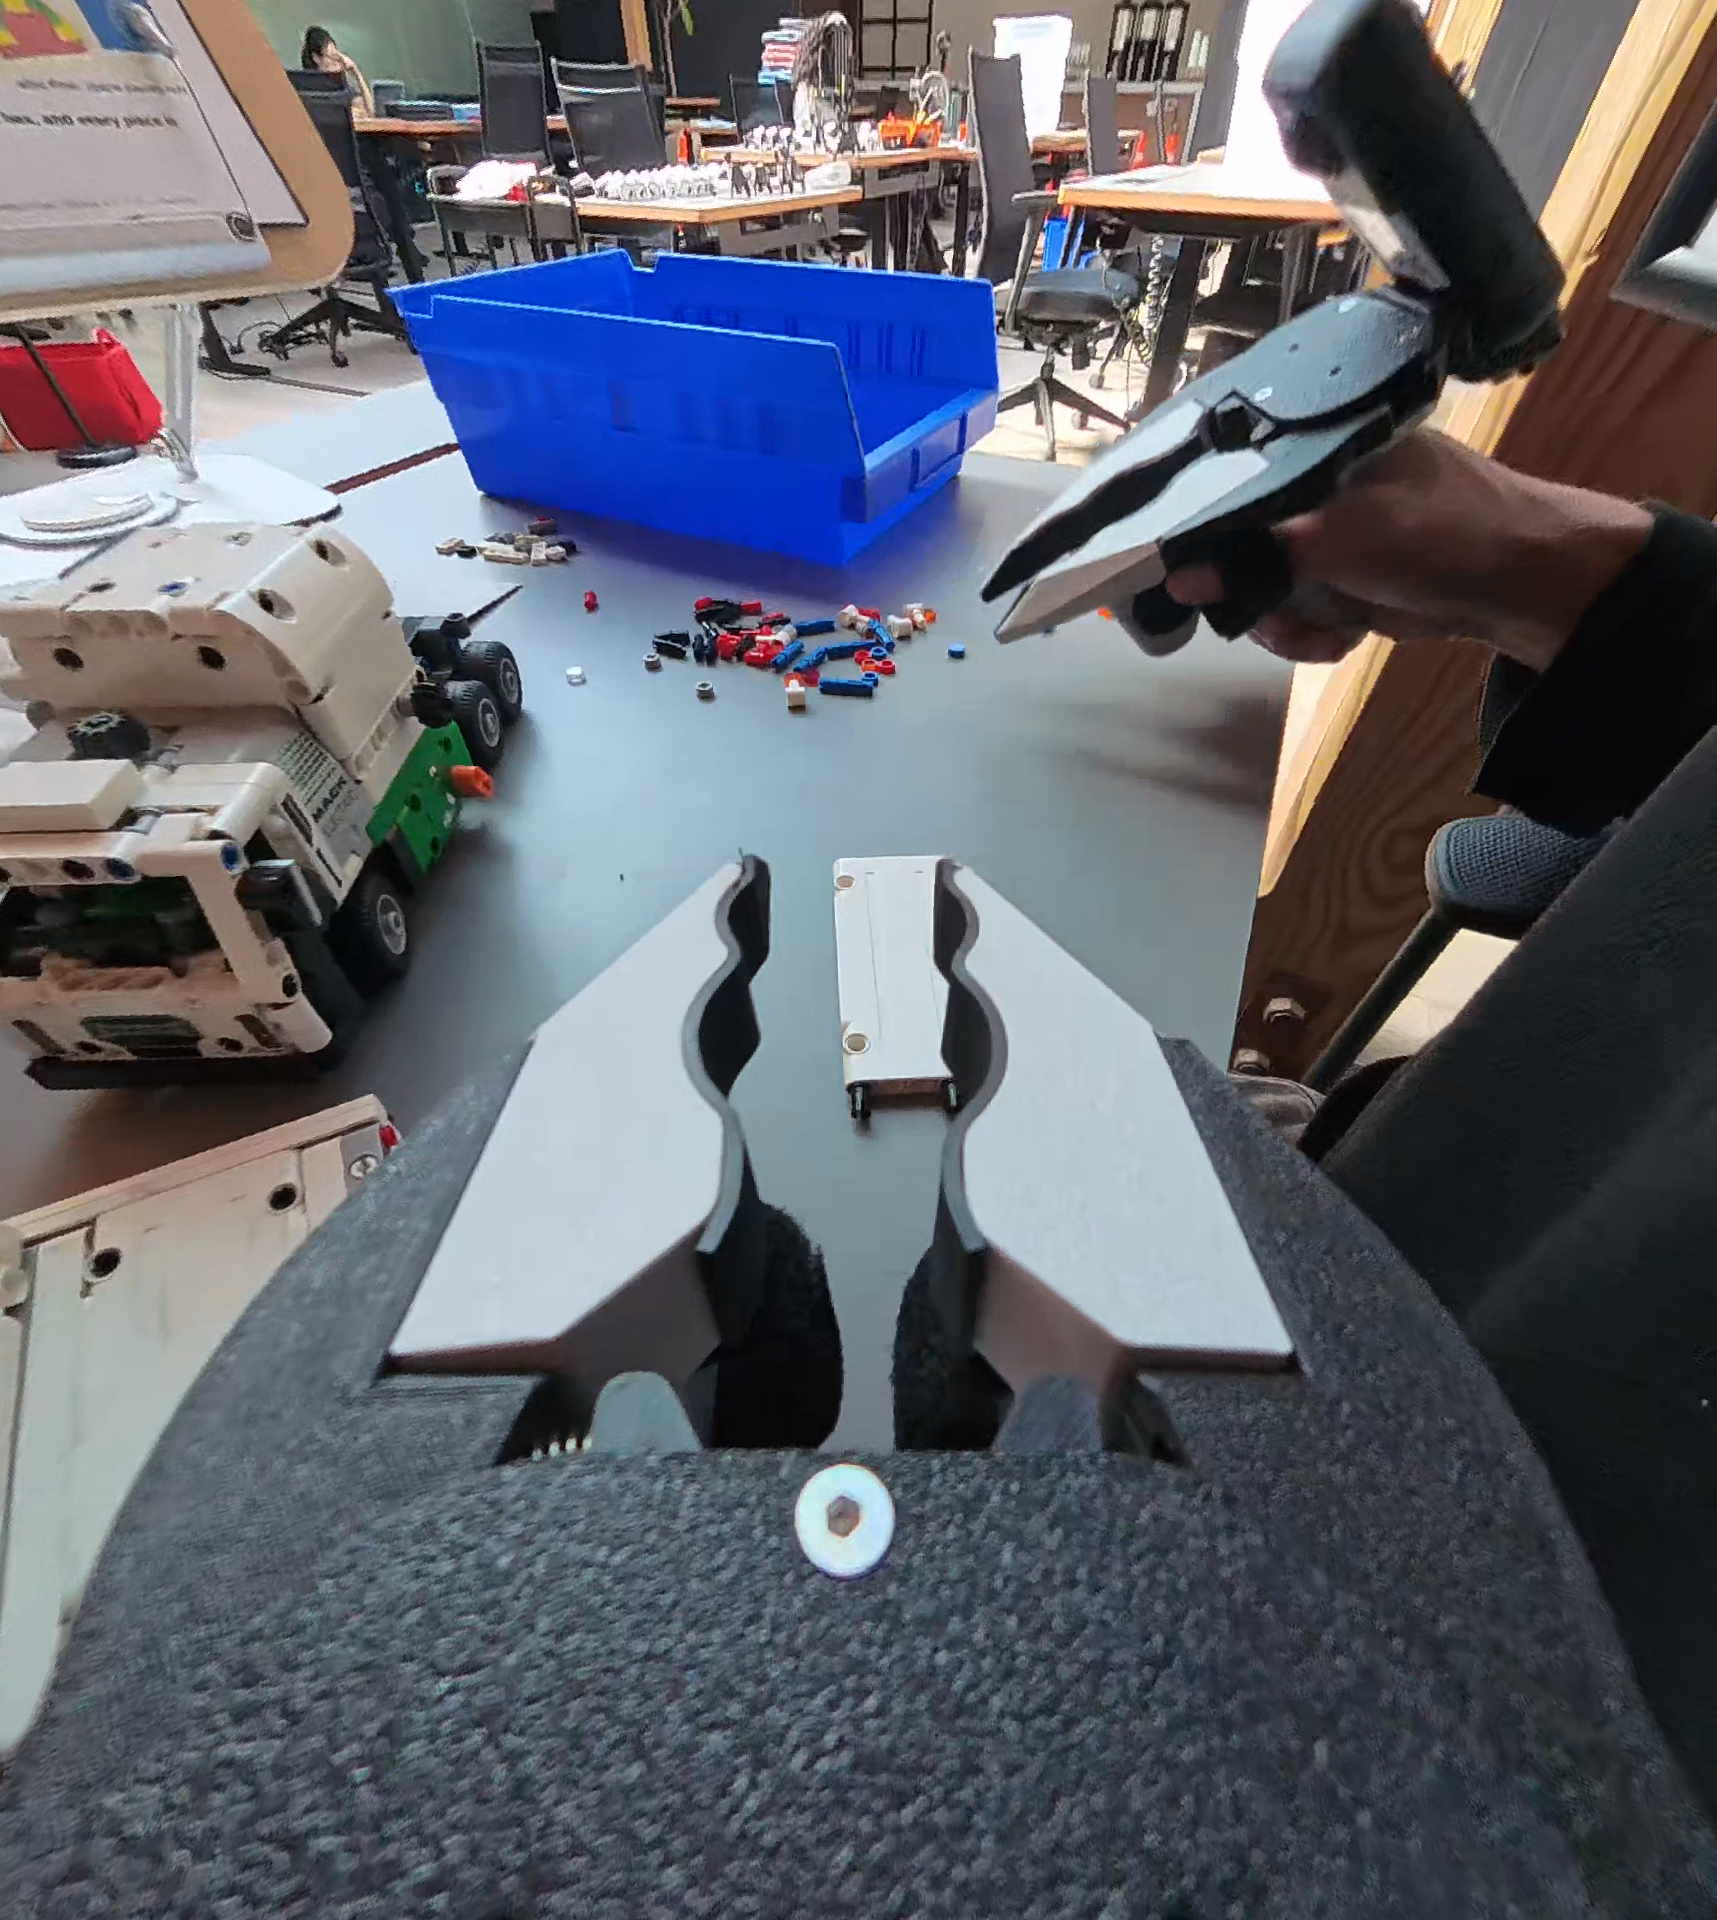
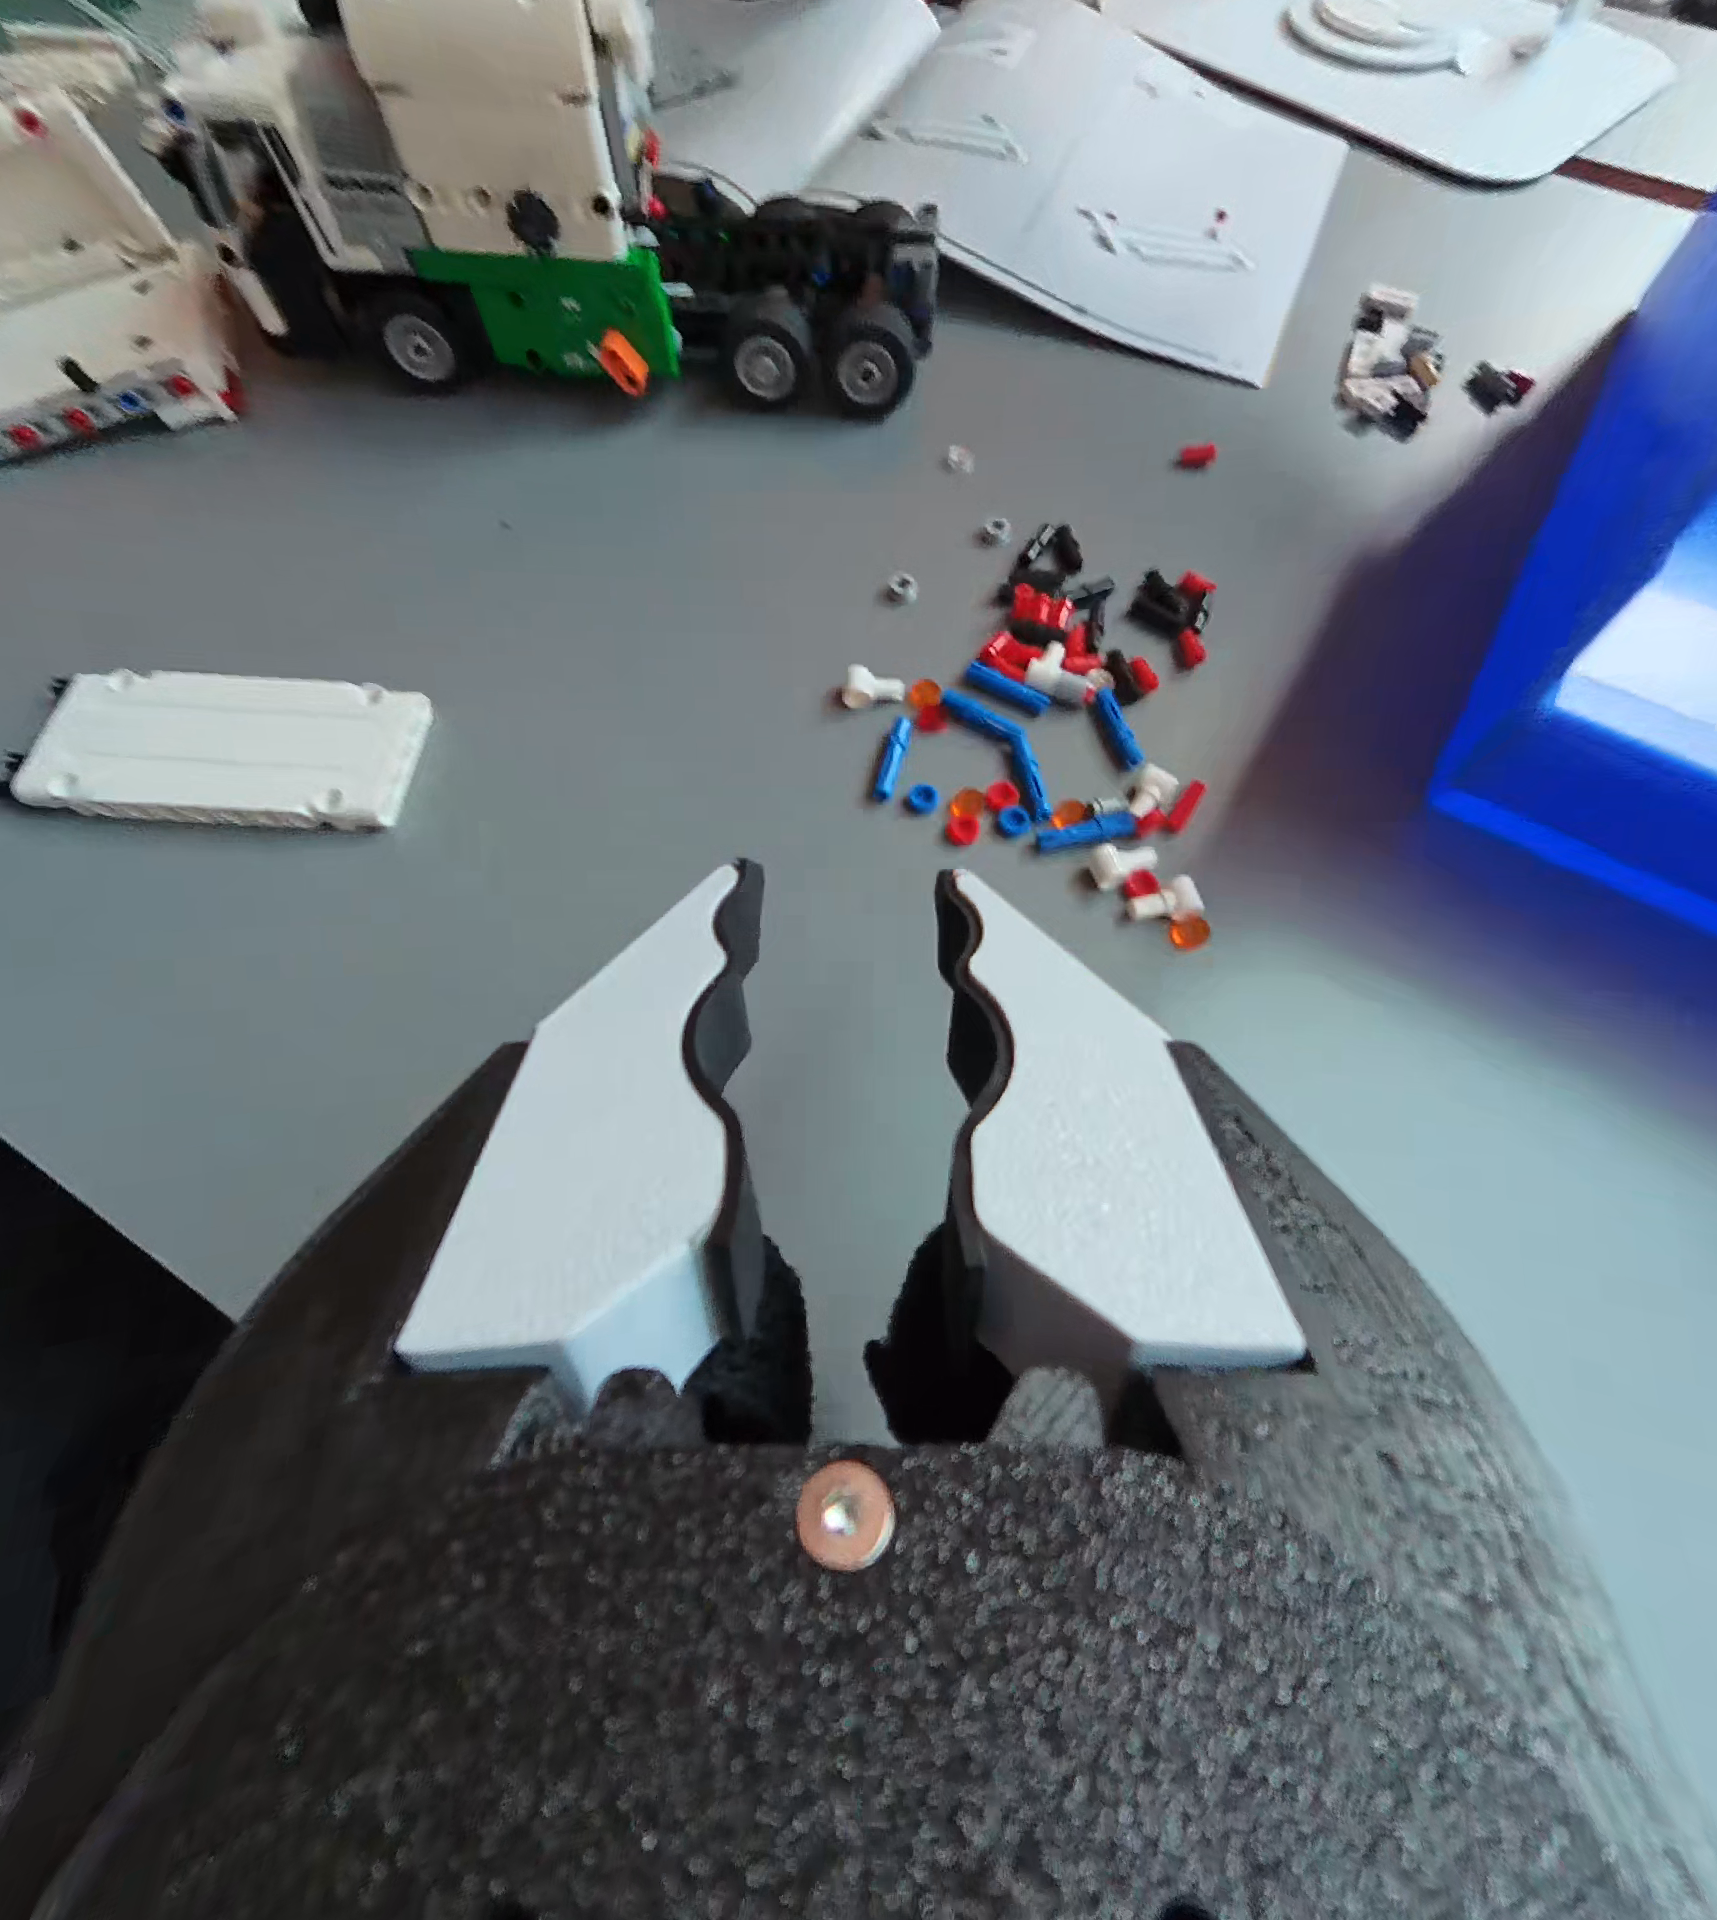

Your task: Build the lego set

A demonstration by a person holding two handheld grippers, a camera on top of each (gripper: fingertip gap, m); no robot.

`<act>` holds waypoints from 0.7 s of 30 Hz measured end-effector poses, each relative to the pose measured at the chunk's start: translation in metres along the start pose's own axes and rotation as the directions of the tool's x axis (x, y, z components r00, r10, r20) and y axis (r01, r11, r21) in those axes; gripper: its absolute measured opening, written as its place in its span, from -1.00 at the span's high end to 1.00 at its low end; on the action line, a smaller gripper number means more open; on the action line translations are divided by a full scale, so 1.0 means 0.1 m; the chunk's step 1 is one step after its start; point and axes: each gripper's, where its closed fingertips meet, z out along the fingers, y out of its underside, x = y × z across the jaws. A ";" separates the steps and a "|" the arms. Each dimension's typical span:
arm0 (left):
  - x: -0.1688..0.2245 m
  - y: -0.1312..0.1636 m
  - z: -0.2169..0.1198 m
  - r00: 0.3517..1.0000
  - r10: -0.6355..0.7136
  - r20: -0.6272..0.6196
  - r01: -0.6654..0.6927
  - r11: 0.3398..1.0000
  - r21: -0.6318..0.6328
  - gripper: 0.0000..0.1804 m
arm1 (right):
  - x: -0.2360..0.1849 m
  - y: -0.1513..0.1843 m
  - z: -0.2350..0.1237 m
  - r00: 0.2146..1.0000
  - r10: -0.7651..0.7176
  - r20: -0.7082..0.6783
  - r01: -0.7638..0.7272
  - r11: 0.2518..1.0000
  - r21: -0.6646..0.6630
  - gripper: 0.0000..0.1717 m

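My left gripper (image 1: 849, 873) is open over the dark table (image 1: 937, 769). A flat white panel (image 1: 890, 977) lies between its fingers, close to the right finger and apart from the left pad. In the right wrist view the panel (image 2: 220, 748) lies flat on the table with nothing gripping it. My right gripper (image 2: 849, 878) is open and empty above the table, just left of a pile of small red, blue and white pieces (image 2: 1062, 717). It also shows in the left wrist view (image 1: 999, 613), held in a hand above that pile (image 1: 792, 644).
A white and green toy truck (image 1: 210, 790) (image 2: 542, 208) stands at the left. A blue bin (image 1: 708, 405) (image 2: 1664, 623) stands behind the pile. A white assembly (image 1: 106, 1299), an open booklet (image 2: 1093, 177) and a small grey pile (image 2: 1389, 358) also lie there. The table's edge (image 2: 54, 1143) is near. Some 20 centimeters of space lies between my two pairs of fingers. The white assembly (image 1: 106, 1299) is closer to my left gripper, around 15 centimeters from its tips; the right tips are 30 centimeters off. The right camera catches it too, in the right wrist view (image 2: 114, 294).
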 end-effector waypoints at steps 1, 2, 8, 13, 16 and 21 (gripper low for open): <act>-0.01 -0.01 -0.01 1.000 -0.017 -0.005 0.017 1.000 0.008 0.67 | 0.06 0.06 -0.01 0.999 -0.014 -0.039 0.013 1.000 -0.014 0.64; -0.02 -0.02 -0.01 0.999 -0.031 -0.008 0.031 0.999 0.013 0.67 | 0.11 0.11 -0.02 0.997 -0.027 -0.071 0.025 0.999 -0.021 0.67; -0.02 -0.01 -0.01 1.000 -0.019 0.001 0.019 1.000 0.008 0.67 | 0.34 0.25 0.07 0.995 -0.006 -0.100 -0.004 0.995 -0.099 0.69; -0.04 0.01 0.01 0.998 0.023 0.056 -0.022 1.000 -0.007 0.68 | 0.58 0.08 0.05 0.992 0.066 -0.107 -0.069 0.997 -0.024 0.75; -0.04 0.03 0.03 0.997 0.038 0.059 -0.037 0.999 -0.028 0.68 | 0.59 0.03 0.12 0.995 0.071 -0.070 -0.074 0.996 -0.043 0.74; -0.05 0.01 0.01 0.998 0.027 0.063 -0.026 1.000 -0.009 0.68 | 0.70 0.02 0.17 0.992 0.024 -0.122 -0.032 0.997 -0.067 0.78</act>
